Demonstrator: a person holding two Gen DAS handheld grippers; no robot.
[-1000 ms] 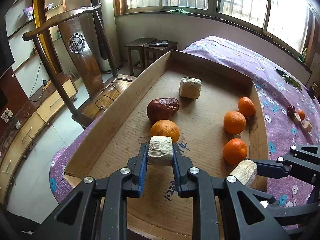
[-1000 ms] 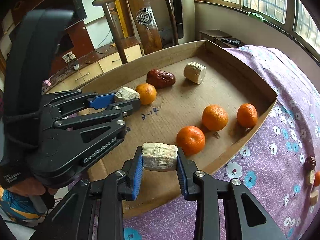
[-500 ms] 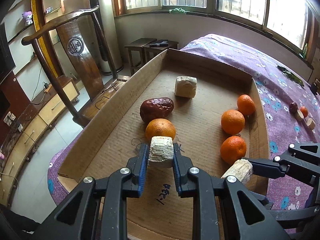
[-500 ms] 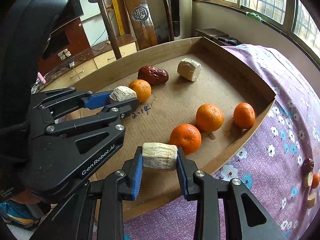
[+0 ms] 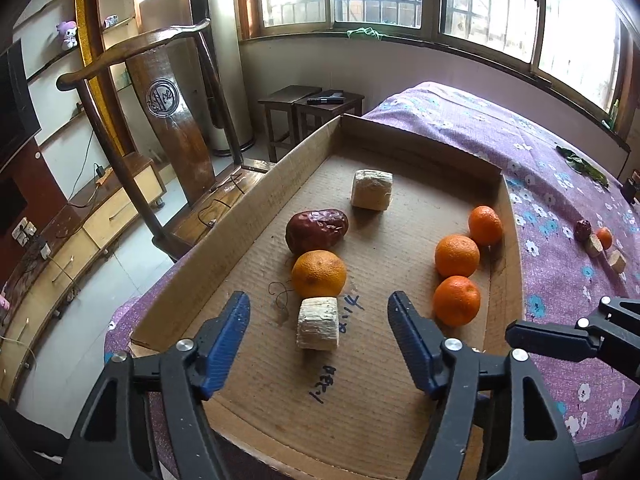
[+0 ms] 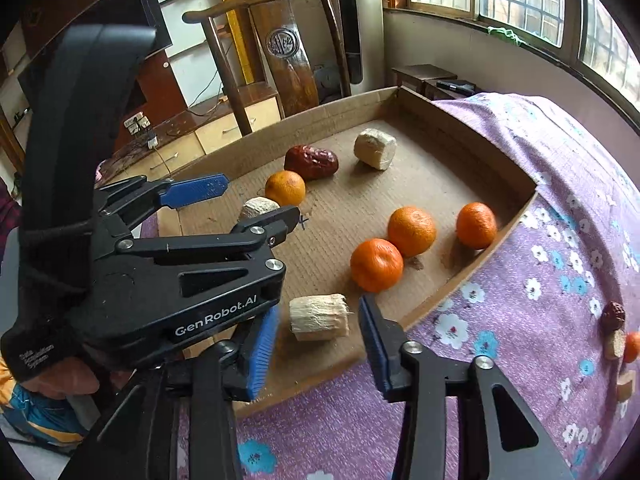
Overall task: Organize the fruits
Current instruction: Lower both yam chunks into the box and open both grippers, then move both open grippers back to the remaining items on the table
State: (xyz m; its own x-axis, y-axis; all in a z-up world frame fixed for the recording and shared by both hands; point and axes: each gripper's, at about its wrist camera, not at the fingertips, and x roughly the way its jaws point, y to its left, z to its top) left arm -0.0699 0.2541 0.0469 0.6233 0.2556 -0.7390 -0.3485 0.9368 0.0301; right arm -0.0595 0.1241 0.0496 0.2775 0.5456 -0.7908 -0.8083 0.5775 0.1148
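Observation:
A shallow cardboard tray (image 5: pixel 256 196) (image 6: pixel 472 280) lies on a purple flowered cloth. My left gripper (image 5: pixel 320 320) is open around a pale cane chunk (image 5: pixel 318 323) that rests on the tray floor next to an orange (image 5: pixel 319 273), a red date (image 5: pixel 316 230) and another pale chunk (image 5: pixel 372 189). My right gripper (image 6: pixel 320 326) is open around a second pale chunk (image 6: pixel 319 317) lying near the tray's near edge. Three oranges (image 6: pixel 377 265) (image 6: pixel 412 231) (image 6: pixel 476 225) sit in a row by the right wall.
Small loose fruits and chunks (image 5: pixel 596 238) (image 6: pixel 616 332) lie on the cloth right of the tray. A wooden chair (image 5: pixel 168 120) and low stools (image 5: pixel 312 104) stand beyond the tray. My left gripper's body (image 6: pixel 160 264) fills the left of the right wrist view.
Both grippers have opened and let go of their pale chunks, which now rest on the tray floor. Both have drawn back a little.

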